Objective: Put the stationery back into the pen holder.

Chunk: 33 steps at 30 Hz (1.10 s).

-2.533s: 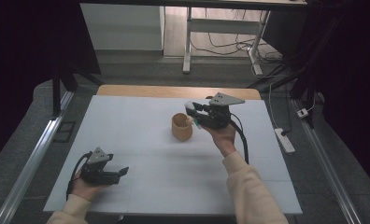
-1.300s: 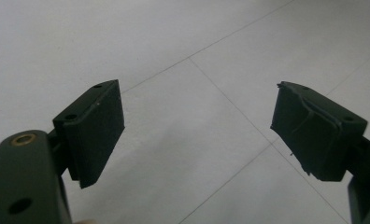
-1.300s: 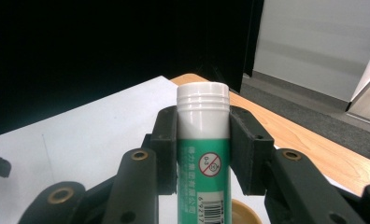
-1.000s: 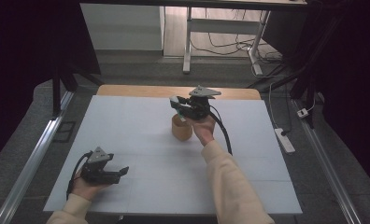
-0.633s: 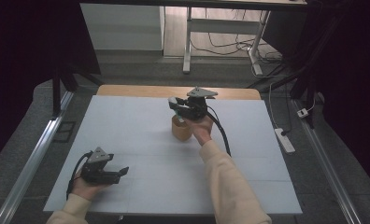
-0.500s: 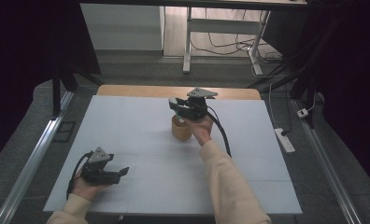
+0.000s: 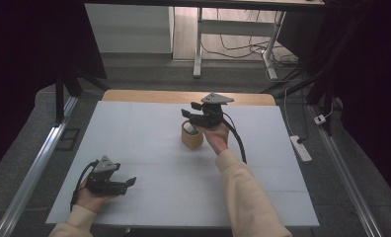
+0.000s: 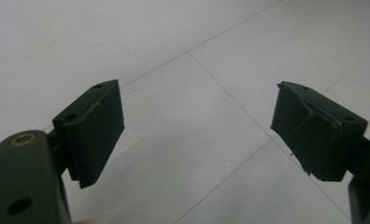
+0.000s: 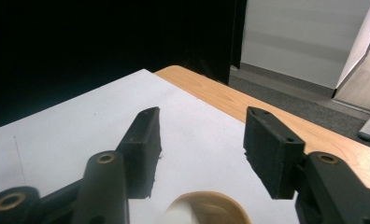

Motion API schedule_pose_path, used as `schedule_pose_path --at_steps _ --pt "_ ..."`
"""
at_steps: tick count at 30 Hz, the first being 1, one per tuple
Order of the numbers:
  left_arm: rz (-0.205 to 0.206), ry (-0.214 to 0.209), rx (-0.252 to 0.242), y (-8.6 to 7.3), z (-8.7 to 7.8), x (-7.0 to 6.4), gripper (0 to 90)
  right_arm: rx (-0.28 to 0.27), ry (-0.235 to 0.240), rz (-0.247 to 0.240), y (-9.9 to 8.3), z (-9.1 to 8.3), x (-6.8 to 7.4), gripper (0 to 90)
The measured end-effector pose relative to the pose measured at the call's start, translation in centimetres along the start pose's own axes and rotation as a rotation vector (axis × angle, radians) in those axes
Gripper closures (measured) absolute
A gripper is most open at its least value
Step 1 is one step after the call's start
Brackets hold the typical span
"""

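Observation:
A short tan cup [image 7: 192,137] stands on the white table [image 7: 149,123] right of centre, with a small pale thing inside that I cannot make out. My right gripper [image 7: 188,109] hovers just above the cup's far rim, open and holding nothing. In the right gripper view, the cup's rim [image 9: 211,204] lies blurred below the spread jaws of the right gripper [image 9: 202,126]. My left gripper [image 7: 129,183] rests near the front left of the table, open and pointing right. In the left gripper view, the left gripper [image 8: 197,107] has only bare table between its jaws.
A wooden strip [image 7: 183,96] runs along the table's far edge, with floor and a desk frame [image 7: 199,44] beyond it. A power strip [image 7: 302,148] lies on the floor to the right. Metal rails [image 7: 30,173] flank the table.
My right gripper has moved left from beside the cup to above it and has held there for the last half second. The left gripper has stayed put.

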<state>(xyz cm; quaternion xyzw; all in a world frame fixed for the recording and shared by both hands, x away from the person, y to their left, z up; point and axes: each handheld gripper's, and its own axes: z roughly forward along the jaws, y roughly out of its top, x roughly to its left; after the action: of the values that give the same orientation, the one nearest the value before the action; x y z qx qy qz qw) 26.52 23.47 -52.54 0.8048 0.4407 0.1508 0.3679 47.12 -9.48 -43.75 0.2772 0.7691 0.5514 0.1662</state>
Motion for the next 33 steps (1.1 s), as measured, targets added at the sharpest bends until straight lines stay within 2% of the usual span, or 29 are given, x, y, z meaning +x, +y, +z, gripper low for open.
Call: schedule_pose_path --at_steps 8,16,25,33 --pt "0.002 0.003 -0.003 0.0 -0.1 0.0 16.5 0.014 0.010 -0.002 -0.4 -1.3 -0.2 43.2" --pt "-0.002 0.005 -0.005 0.0 -0.1 0.0 16.5 0.022 0.003 0.005 -1.1 -3.4 -0.7 42.8" --pt "-0.003 0.011 -0.012 0.1 -0.1 -0.1 16.6 0.041 -0.015 -0.011 -2.7 -6.8 -1.2 41.8" --pt "-0.002 0.014 -0.017 0.1 -0.2 -0.1 16.5 0.083 -0.025 0.009 -4.9 -10.0 -1.9 40.4"
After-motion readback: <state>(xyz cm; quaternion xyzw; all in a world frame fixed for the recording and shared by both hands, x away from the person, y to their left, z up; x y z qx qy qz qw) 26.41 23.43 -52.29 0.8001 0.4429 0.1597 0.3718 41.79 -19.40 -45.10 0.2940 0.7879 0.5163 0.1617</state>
